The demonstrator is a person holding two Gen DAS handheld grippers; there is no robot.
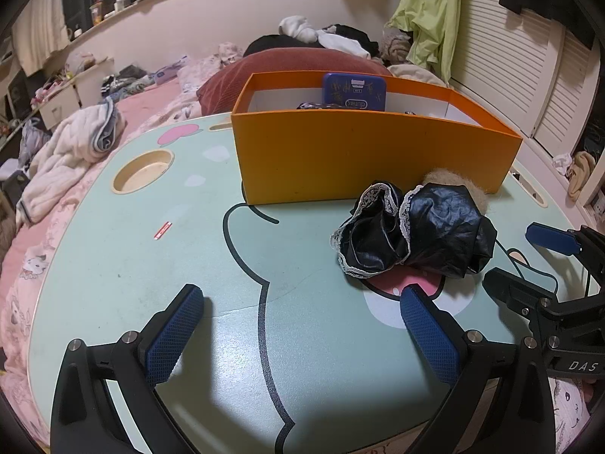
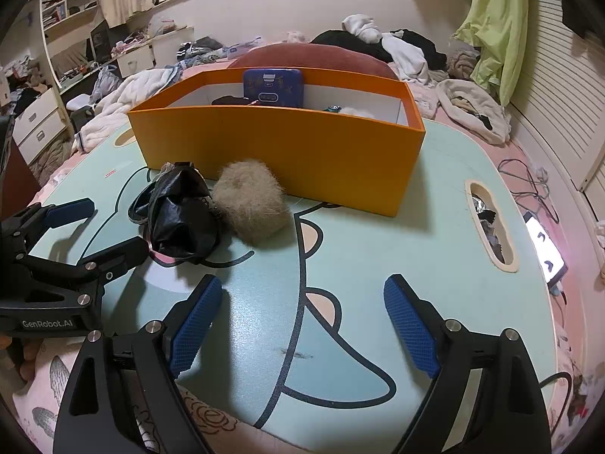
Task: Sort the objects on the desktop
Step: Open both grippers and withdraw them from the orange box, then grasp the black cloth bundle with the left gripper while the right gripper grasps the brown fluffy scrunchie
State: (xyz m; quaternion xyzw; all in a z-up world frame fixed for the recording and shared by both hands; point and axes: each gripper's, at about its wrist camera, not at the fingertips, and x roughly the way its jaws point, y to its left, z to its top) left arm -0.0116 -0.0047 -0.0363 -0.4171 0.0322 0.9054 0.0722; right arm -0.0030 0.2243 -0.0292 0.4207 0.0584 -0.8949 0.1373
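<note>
Both claws are hovering spread wide and empty over the table (image 1: 113, 265). The black cloth (image 1: 412, 230) and the fur ball (image 2: 249, 200) are lying just in front of the orange box (image 1: 359, 151), sitting ahead-right of the left claw (image 1: 302, 325) and ahead-left of the right claw (image 2: 302, 314); neither looks clearly nearer.

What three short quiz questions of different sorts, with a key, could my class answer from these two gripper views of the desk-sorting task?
1. True or false: the left gripper is clamped on the black lace-trimmed cloth.
2. Multiple choice: the beige fur ball lies A) inside the orange box, B) on the table in front of the box, C) between the right gripper fingers.
3. Fill in: the blue case stands upright in the ____ box.

Key: 1 false, both grippers are open and empty; 2 B, beside the black cloth; 3 orange.
</note>
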